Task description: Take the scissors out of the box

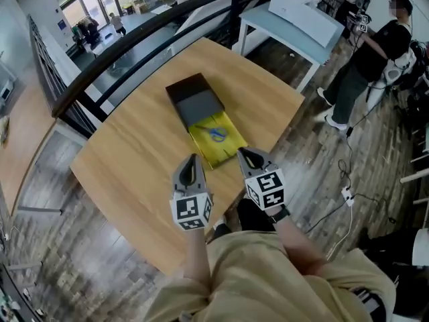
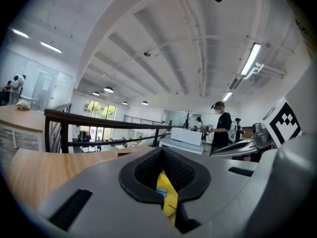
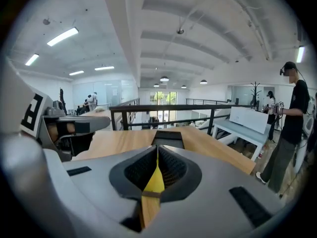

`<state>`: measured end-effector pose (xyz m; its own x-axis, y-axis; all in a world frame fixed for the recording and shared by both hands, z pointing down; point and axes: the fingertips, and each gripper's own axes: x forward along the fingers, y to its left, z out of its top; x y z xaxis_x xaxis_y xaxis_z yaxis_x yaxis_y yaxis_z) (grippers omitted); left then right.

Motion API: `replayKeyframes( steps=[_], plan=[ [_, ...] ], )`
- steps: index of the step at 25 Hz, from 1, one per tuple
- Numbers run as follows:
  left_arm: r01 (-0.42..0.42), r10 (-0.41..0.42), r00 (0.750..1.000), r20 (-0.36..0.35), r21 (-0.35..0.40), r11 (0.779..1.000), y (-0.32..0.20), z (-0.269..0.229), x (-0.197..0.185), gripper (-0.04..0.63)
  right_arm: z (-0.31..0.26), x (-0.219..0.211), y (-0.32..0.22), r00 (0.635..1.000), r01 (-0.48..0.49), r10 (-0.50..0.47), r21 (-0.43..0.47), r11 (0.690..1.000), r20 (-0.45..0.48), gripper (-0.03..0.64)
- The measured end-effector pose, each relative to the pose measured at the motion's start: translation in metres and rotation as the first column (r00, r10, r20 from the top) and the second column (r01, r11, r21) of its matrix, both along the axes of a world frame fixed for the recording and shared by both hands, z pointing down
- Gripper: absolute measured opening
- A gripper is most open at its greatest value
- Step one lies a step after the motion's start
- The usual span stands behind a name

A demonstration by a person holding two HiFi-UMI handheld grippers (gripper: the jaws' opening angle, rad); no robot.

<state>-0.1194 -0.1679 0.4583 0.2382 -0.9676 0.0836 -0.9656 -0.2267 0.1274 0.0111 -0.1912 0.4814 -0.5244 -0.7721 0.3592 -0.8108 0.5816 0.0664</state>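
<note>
Where box [image 1: 196, 99] sits open, scissors [image 1: 218, 134] prob. inside.

We log this as open-plan office/lab mezzanine: dark railing [image 2: 99, 118] w/ lower floor beyond, ceiling strip lights [image 2: 250, 58], plank floor [image 1: 322, 173], person [image 1: 379, 45] w/ recording gear.
</note>
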Motion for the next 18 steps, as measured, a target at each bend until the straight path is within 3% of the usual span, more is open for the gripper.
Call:
replayKeyframes(
  steps=[8,18],
  plan=[
    [0.011,-0.010,1.000,0.006,-0.121,0.993,-0.053,0.057,-0.004,0.011,0.077,-0.015,-0.065,0.989,0.077,-0.093,-0.138,0.987,-0.118,0.015],
    [0.040,-0.039,0.999,0.012,-0.213,0.976,-0.109,0.098,0.000,0.012,0.147,-0.035,-0.127,0.939,0.190,-0.273,-0.348,0.918,-0.207,0.015]
  ],
)
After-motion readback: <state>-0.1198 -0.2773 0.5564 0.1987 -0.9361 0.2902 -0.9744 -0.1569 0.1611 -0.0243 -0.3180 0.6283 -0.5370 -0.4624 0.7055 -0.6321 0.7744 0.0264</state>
